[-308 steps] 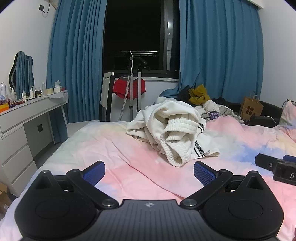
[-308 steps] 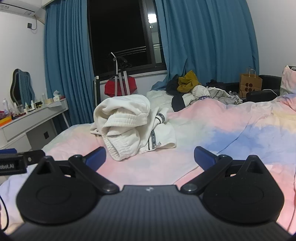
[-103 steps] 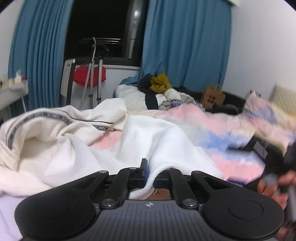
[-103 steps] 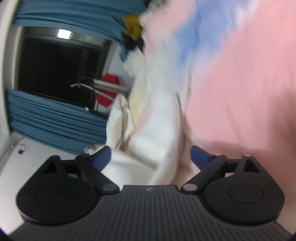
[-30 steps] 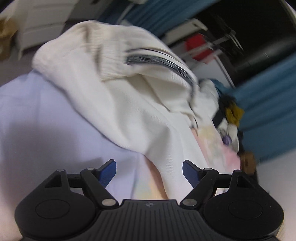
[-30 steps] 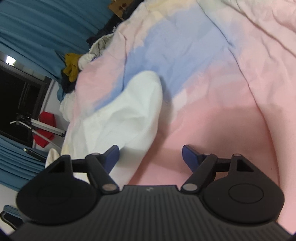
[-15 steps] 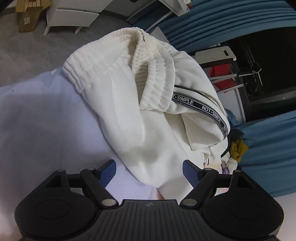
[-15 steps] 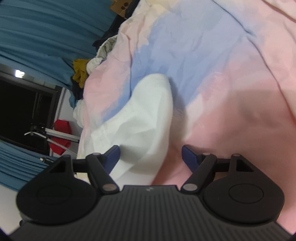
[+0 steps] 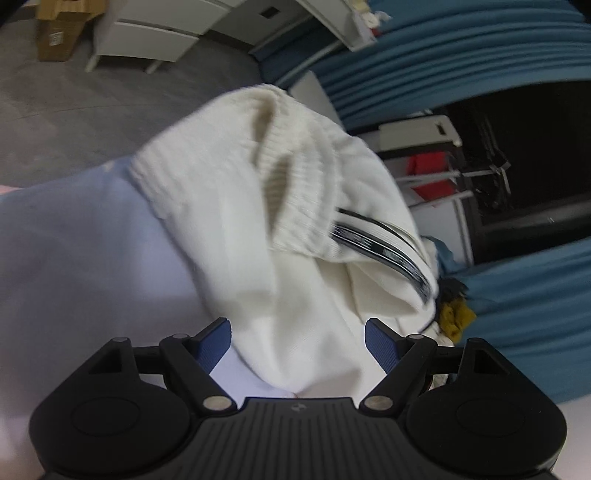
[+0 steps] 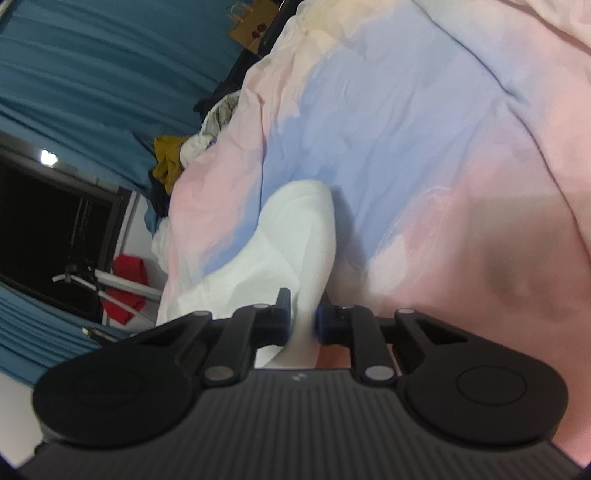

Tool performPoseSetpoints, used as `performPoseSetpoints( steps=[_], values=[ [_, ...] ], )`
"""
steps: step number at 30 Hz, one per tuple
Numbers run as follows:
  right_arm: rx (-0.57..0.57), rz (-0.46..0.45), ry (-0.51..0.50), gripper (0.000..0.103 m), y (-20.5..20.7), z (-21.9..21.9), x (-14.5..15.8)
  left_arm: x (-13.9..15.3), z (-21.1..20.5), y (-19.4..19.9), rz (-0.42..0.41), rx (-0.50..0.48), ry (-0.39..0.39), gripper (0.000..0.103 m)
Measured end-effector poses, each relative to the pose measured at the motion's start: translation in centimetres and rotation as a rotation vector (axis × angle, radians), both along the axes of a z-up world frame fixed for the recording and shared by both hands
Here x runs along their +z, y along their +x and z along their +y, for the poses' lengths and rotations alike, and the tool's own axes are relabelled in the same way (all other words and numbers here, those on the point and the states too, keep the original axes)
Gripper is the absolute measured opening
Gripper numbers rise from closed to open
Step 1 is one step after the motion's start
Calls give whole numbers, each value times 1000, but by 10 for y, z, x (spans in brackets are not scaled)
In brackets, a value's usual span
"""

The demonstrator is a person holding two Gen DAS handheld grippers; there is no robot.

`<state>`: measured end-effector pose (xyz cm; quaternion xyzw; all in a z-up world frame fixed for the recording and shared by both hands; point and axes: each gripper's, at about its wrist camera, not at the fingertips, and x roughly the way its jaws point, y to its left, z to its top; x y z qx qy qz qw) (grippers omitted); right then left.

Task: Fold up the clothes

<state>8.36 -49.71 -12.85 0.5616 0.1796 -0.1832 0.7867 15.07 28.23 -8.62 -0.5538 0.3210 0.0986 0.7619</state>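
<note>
A cream-white pair of sweatpants (image 9: 280,236) with a ribbed waistband and a black lettered stripe lies bunched on the pastel bedsheet (image 9: 81,273). My left gripper (image 9: 297,345) is open, its blue pads on either side of the cloth's near fold. In the right wrist view the other end of the white garment (image 10: 291,236) stretches over the pink and blue bedsheet (image 10: 443,184). My right gripper (image 10: 302,317) is shut on that white cloth near its end.
A white dresser (image 9: 166,33) and a cardboard box (image 9: 59,29) stand on the grey floor beyond the bed edge. Blue curtains (image 9: 461,48), a dark window and a rack with a red cloth (image 9: 428,173) are behind. A clothes pile (image 10: 184,155) lies at the bed's far end.
My right gripper has closed on the end of the white garment. My left gripper stays open and has shifted slightly, with the waistband now blurred by motion.
</note>
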Motion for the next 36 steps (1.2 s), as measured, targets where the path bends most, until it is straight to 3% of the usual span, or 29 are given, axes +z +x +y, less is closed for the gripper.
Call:
performPoseSetpoints(
  steps=[3, 5, 9, 11, 12, 13, 14, 15, 16, 22, 24, 26, 30, 33, 36],
  values=[
    [-34, 13, 9, 18, 4, -4, -6, -14, 8, -8, 69, 50, -54, 81],
    [-45, 23, 40, 18, 8, -6, -14, -21, 15, -12, 56, 78, -94, 81],
    [-61, 5, 36, 18, 18, -8, -16, -27, 23, 0, 21, 112, -90, 80],
    [-59, 1, -5, 16, 23, -8, -13, -30, 27, 8, -9, 124, -77, 69],
    [-67, -7, -31, 16, 24, -8, -9, -31, 28, 11, -24, 133, -62, 56],
    [-78, -22, -49, 7, 24, -8, -5, -31, 29, 14, -30, 139, -40, 40],
    [-94, -38, -63, 5, 23, -8, 0, -31, 27, 16, -29, 141, -14, 35],
    [-116, -52, -80, 5, 21, -8, 7, -31, 26, 16, -34, 135, 10, 18],
    [-138, -68, -96, 5, 19, -9, 15, -28, 25, 17, -38, 127, 30, 11],
    [-222, -153, -223, 5, 3, -9, 62, 10, 34, -9, -160, 130, 68, 7],
    [-267, -182, -225, 5, -8, -12, 69, 23, 41, -21, -191, 94, 39, 7],
    [-325, -193, -206, 5, -25, -19, 72, 35, 44, -31, -190, 48, 67, 7],
    [-455, -119, -228, 5, -65, -27, 72, 43, 47, -60, -132, -65, 87, 7],
    [-495, 63, -228, 5, -79, -33, 59, 33, 45, -74, -54, -134, 130, 7],
    [-451, 247, -134, 6, -72, -41, 25, 12, 47, -88, 30, -181, 167, 8]
  ],
)
